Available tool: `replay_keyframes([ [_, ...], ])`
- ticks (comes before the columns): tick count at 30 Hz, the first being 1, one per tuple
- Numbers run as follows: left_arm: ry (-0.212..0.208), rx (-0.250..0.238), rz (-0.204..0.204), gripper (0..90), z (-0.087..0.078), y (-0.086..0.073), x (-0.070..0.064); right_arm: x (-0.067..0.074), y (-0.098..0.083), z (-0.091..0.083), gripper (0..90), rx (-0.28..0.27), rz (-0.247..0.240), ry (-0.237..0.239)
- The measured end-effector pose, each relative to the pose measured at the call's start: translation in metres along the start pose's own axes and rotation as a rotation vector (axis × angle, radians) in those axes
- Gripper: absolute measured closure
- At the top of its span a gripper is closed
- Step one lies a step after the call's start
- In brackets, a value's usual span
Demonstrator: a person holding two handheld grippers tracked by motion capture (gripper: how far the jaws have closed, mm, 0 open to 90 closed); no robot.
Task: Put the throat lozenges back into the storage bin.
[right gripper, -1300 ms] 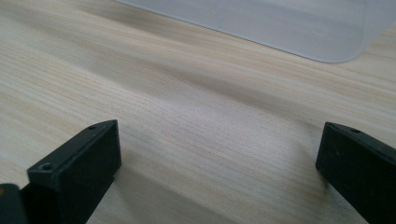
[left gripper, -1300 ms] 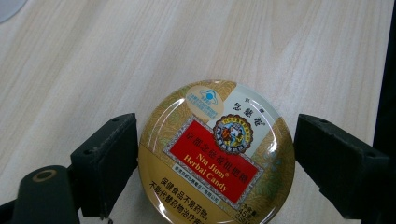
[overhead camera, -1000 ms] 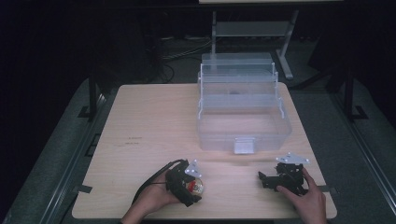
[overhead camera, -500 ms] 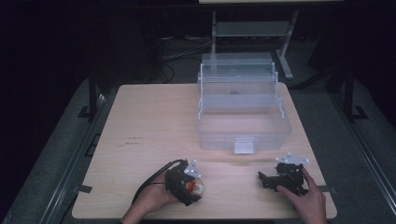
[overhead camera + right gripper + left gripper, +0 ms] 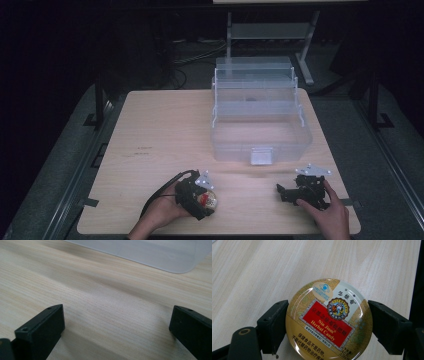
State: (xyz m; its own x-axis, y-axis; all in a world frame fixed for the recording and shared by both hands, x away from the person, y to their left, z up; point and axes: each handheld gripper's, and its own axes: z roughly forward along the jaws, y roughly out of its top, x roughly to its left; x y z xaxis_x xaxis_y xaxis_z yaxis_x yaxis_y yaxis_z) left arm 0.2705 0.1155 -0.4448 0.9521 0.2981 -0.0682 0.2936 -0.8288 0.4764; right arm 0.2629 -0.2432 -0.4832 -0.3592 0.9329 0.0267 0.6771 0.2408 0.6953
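Observation:
A round gold tin with a red "Nin Jiom Herbal Candy" label lies flat on the wooden table, near its front edge. My left gripper is shut on it, one black jaw pressed to each side of the rim. From above, the tin shows just under the left gripper, which a hand holds. My right gripper rests low over the table at the front right, its jaws pointing left. Those jaws stand wide open in the right gripper view, with bare wood between them.
A clear plastic tiered box stands open at the back centre-right of the table, its latch tab facing me; its front corner lies ahead of the right gripper. A metal stand is on the floor behind the table.

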Motion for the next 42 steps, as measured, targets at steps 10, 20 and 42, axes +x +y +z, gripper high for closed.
replay_keyframes([
  [10, -0.004, -0.009, -0.016, 19.6, -0.004, -0.001, 0.001, 0.000, 0.000, 0.000, 0.0, 0.000, 0.000, 0.000],
  [20, -0.009, -0.015, -0.016, 19.6, -0.011, 0.000, 0.002, 0.000, 0.000, 0.000, 0.0, 0.000, 0.000, 0.000],
  [42, 0.003, -0.041, -0.023, 19.6, -0.026, 0.008, 0.009, 0.000, 0.000, 0.000, 0.0, 0.000, 0.000, 0.001],
])
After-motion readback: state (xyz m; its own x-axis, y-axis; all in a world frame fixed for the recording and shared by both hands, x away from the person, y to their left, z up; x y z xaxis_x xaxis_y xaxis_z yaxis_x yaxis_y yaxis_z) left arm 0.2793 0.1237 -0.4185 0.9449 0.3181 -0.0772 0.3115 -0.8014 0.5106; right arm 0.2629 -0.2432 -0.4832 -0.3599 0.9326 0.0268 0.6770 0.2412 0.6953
